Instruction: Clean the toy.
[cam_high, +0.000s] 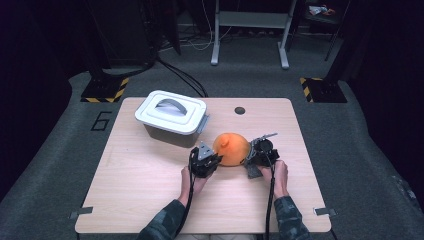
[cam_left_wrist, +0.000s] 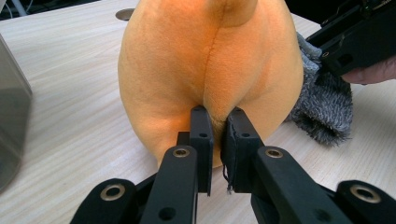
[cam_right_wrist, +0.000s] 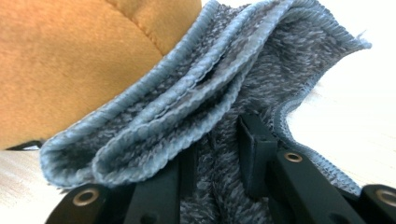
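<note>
1. While pinched on a fold of orange plush, left gripper (cam_left_wrist: 217, 135) has jaws nearly together, with only a thin ridge of fabric caught between the pads; orange plush toy (cam_left_wrist: 210, 65) stands on the wooden table (cam_high: 150, 195) directly ahead of those jaws.
2. Seen from the high view: left gripper (cam_high: 206, 159) touching the toy's near-left side, right gripper (cam_high: 256, 156) touching its near-right side, orange plush toy (cam_high: 231, 149) between the two.
3. Right gripper (cam_right_wrist: 219, 154) clamped on a bunched grey knitted cloth (cam_right_wrist: 201, 107), jaws narrowed with several folds of cloth between them; cloth pressed up against the toy just ahead and to the left of the jaws.
4. From the left gripper view: grey knitted cloth (cam_left_wrist: 322, 107) lying against the toy's far right flank, touching the table, held there by the other gripper (cam_left_wrist: 359, 42).
5. White lidded box (cam_high: 172, 116) well ahead and to the left of both grippers, lid on, handle folded flat.
6. Judged progress: both things gripped, toy steadied, cloth brought to its side. Looks like an early stage of dressing or wrapping the toy in the cloth.
7. Left to do, apparently: opening the cloth, working it over or around the toy, then letting go. Cannot tell whether the box plays a part.
</note>
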